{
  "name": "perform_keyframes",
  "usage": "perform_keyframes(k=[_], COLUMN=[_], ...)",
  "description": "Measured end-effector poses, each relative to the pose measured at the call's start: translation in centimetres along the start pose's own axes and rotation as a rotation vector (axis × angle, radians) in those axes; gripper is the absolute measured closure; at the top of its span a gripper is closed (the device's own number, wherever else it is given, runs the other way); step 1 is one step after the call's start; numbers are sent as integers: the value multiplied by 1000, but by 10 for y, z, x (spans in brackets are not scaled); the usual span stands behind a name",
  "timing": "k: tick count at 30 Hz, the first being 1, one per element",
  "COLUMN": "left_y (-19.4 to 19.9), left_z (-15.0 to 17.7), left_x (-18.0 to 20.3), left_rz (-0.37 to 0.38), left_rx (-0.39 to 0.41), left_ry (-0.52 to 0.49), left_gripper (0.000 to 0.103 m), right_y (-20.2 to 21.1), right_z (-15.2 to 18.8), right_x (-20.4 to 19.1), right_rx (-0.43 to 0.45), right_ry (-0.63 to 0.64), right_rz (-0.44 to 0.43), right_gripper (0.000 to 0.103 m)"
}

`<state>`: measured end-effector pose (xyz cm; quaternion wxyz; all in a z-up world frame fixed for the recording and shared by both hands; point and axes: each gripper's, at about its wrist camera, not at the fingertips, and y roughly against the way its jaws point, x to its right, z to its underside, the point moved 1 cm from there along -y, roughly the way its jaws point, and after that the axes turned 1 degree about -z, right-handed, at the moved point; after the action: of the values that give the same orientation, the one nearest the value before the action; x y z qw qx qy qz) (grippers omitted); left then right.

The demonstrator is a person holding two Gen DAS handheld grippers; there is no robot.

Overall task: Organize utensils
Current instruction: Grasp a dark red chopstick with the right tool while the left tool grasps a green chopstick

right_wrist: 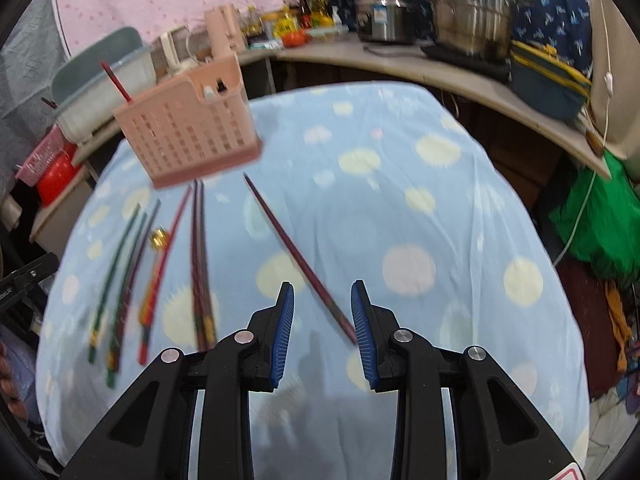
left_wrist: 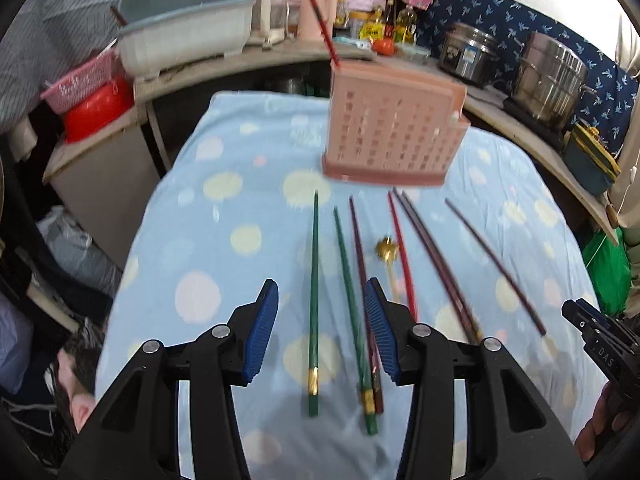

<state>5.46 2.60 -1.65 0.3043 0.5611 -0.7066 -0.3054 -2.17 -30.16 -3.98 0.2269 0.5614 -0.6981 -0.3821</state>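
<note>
1. Left wrist view: the left tongs (left_wrist: 322, 330) stand part open with nothing gripped, above the thick ends of two green chopsticks (left_wrist: 314, 300) lying on the spotted cloth (left_wrist: 200, 240) of the bench. Neither pad touches a stick.
2. Right wrist view: the right tongs (right_wrist: 322, 330) stand narrower, also empty; a lone dark red chopstick (right_wrist: 296, 256) runs between the fingers below them, its thick end just beside the right-hand pad (right_wrist: 366, 336).
3. Step in hand, by judgement: the approach to a first pick-up, each hand over its own stick; almost all of the sorting remains.
4. Next move, by judgement: lower each pair until the pads straddle one stick only, then close. On the left the second green stick lies against a maroon one (left_wrist: 362, 272), so a clean single grasp needs care.
5. Middle ground: a gold spoon (left_wrist: 389, 256), a red chopstick (left_wrist: 402, 256) and a dark pair (left_wrist: 436, 264) lie loose on the cloth.
6. Farther: the pink holder (left_wrist: 394, 128) stands upright near the far end of the cloth, well apart from both tongs. One red stick (left_wrist: 326, 32) leans out of it; other contents cannot be made out.
7. Background: a grey tub (left_wrist: 184, 40) on the counter, with a dark stick at its rim.
</note>
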Motion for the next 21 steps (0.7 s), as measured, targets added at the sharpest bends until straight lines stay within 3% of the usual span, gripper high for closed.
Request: perform_keyframes(k=[4,11,13,21], left_y=[-12,-27,-28,-36], left_z=[32,64,67,72], left_x=[-6,-11,-13,-9], left_rz=[9,-8,-10,-2], left_rx=[-56,-96,-89,-78], left_ry=[25,24,25,0], left_gripper=[60,57,51,52], right_y=[-13,-31,-36,-47], right_z=[19,18,17,15], right_x=[8,11,12,7], right_rx=[-29,-27,-33,-32], right_ry=[-3,11,5,23], right_rz=[7,-2,-8,-5], right_gripper=[73,73,73,73])
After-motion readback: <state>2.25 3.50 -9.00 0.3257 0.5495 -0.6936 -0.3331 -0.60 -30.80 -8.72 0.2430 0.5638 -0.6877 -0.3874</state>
